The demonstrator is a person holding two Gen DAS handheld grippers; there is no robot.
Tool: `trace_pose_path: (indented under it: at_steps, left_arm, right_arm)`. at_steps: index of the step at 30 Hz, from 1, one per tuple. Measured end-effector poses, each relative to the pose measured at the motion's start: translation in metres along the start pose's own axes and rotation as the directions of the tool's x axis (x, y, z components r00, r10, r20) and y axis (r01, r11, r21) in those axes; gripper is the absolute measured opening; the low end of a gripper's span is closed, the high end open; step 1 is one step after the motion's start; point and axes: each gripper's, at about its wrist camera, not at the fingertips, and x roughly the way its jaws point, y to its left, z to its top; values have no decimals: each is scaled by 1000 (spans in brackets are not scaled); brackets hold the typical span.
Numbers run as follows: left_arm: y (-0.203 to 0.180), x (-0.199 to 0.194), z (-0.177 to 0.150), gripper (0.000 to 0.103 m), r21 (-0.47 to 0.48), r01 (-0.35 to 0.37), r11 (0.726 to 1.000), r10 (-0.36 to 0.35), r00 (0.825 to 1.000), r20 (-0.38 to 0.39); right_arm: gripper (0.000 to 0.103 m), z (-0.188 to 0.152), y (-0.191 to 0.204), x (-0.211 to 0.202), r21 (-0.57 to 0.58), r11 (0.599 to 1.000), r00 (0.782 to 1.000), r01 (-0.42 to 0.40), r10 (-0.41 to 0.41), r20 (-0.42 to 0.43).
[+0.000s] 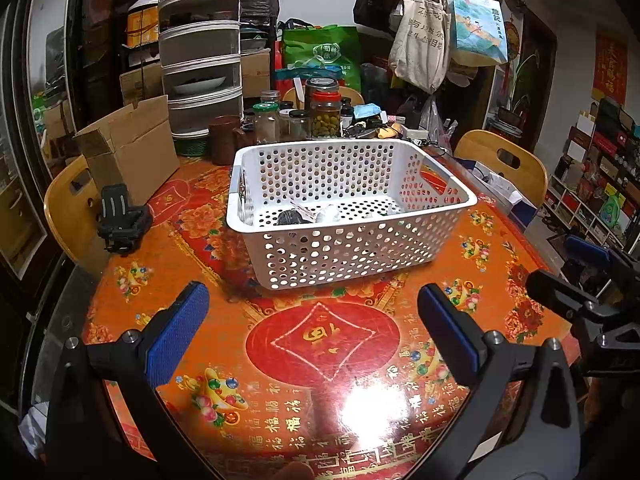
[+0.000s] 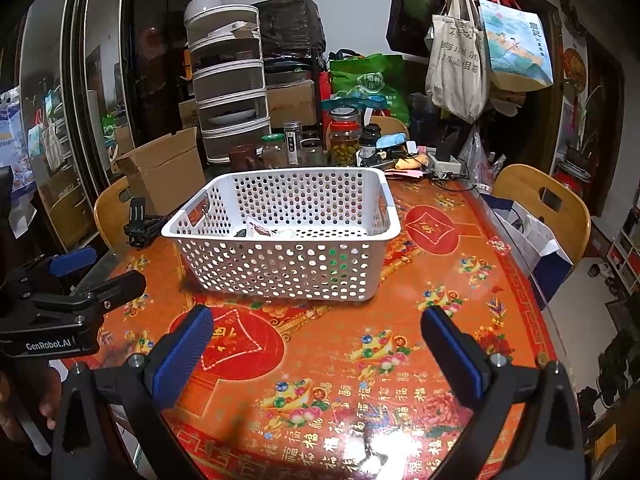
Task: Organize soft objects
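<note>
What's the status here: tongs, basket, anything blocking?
Left tongs open, empty. Right tongs open, empty. White basket ahead on table, small items lying inside. No obstruction between tongs and basket.

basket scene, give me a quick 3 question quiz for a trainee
1. True or false: the left tool holds something.
2. Where do the small soft items lie? A) on the tablecloth B) in the white basket C) in the cardboard box
3. Fill in: the right tool is ____ (open/shut).

Key: 1 false, its fingers are spread with nothing between them; 2 B; 3 open.
</note>
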Motion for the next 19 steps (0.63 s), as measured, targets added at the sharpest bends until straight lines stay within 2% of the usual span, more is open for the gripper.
trace_pose_path:
  at_steps: [13,19]
  left_arm:
    - [-3,-2,-1,103,19,8,1000,-8,1000,3]
    - [-4,-7,-1,103,39,4,999,-5,999,39]
  right_arm:
    - [103,0,0,0,0,1000,1000,1,-1,0]
    - [103,-1,0,0,2,1000,1000,0,0,0]
